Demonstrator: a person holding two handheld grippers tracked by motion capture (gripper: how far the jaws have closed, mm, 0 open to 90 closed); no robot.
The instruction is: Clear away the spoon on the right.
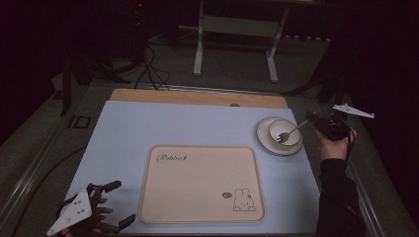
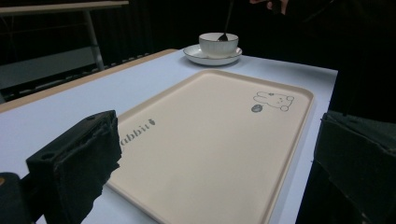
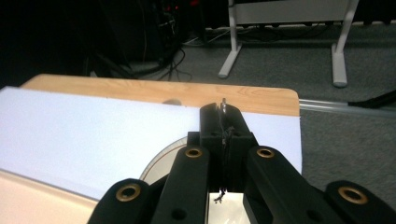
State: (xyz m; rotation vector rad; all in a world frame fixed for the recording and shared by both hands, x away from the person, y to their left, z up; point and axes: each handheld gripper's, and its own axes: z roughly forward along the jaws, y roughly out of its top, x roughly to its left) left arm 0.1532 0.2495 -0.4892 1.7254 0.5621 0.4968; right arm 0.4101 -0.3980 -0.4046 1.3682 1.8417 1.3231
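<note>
Now right tongs [image 3: 223, 108] tight on fork [image 1: 289, 133].

The high view looks forward and down on the whole table [image 1: 123, 128] from the person's side. The left gripper view sits low at the near corner, facing across the tray [image 2: 210, 140] toward the bowl [image 2: 218, 43]. The right gripper view looks closely along its tongs [image 3: 223, 109] over the table's far edge.

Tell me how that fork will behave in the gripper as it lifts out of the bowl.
The fork looks like thin, rigid metal, so it likely won't bend. Its glossy handle, pinched near the end by the right gripper, may swivel or slip. Its tines could clink the bowl.
</note>
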